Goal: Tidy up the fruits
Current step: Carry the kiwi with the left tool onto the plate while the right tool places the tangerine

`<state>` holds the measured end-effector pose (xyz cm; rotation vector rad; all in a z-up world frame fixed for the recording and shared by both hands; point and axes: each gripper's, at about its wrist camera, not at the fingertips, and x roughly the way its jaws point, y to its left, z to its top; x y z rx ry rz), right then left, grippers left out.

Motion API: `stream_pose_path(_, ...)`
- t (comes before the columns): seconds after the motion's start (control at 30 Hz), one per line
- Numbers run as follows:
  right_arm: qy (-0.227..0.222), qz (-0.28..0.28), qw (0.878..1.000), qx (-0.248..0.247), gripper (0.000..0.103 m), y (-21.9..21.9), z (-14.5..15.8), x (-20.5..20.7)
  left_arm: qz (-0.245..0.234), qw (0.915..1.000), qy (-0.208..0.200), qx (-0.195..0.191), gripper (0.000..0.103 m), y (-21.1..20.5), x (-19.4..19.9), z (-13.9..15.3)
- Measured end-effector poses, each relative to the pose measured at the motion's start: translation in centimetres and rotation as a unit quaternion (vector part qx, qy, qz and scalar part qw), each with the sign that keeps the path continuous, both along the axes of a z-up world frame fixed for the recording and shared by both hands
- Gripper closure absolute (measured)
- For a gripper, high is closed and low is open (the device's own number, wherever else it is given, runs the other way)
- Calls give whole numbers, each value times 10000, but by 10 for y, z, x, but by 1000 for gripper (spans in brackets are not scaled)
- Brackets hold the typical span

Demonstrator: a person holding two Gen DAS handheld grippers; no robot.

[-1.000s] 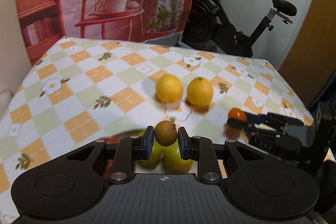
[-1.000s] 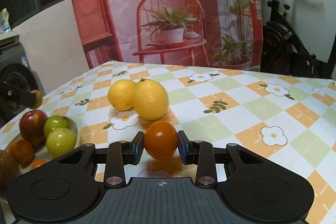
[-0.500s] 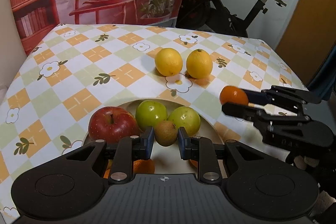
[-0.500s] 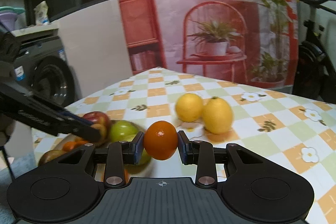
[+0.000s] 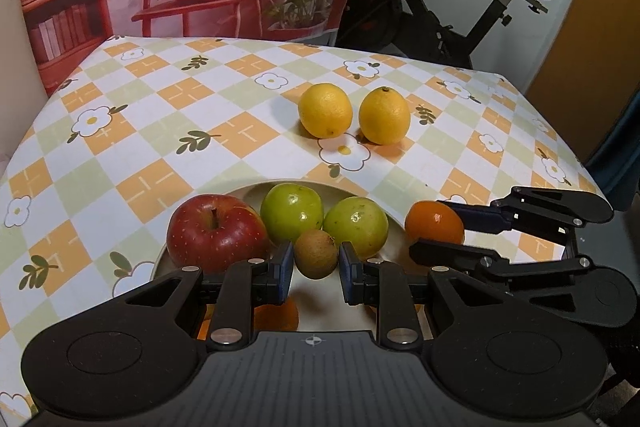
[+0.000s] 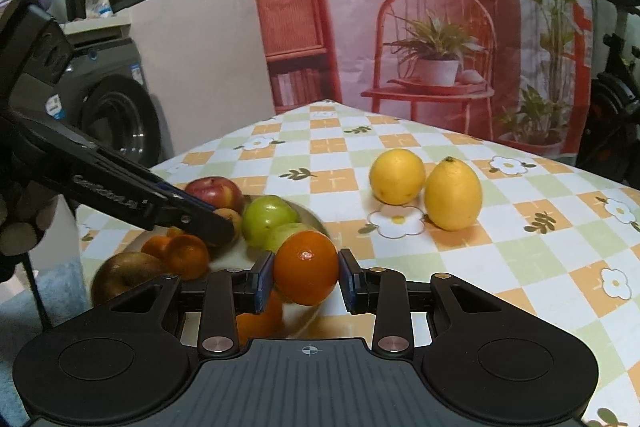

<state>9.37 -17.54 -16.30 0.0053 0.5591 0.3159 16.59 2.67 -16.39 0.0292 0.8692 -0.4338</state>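
Left wrist view: left gripper at bottom centre is pinching a small brown kiwi over the plate; red apple and two green fruits sit just behind it; two lemons upper centre on the tablecloth.

Right wrist view: right gripper clamps an orange at lower centre, by the plate's right edge; lemons off to the right.
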Motion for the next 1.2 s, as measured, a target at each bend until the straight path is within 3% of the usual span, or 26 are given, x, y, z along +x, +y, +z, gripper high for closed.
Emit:
stream_pose_path(0.23,45,276,9996,26,72,12,3,-16,45,9998,74,-195,77,7,-3,2)
stream_pose_path(0.7,431,840,9954,146,72,29,-2,-21,133,9998,47,-122,77,10,-4,0)
stream_pose_path(1.0,583,916,9935,344,71,30,-7,-19,124,9999,62,-86,77,10,-2,-2)
stream_pose_path(1.2,401,747,9960,272,71,26,-3,-22,143,9999,63,-65,77,9,-2,-3)
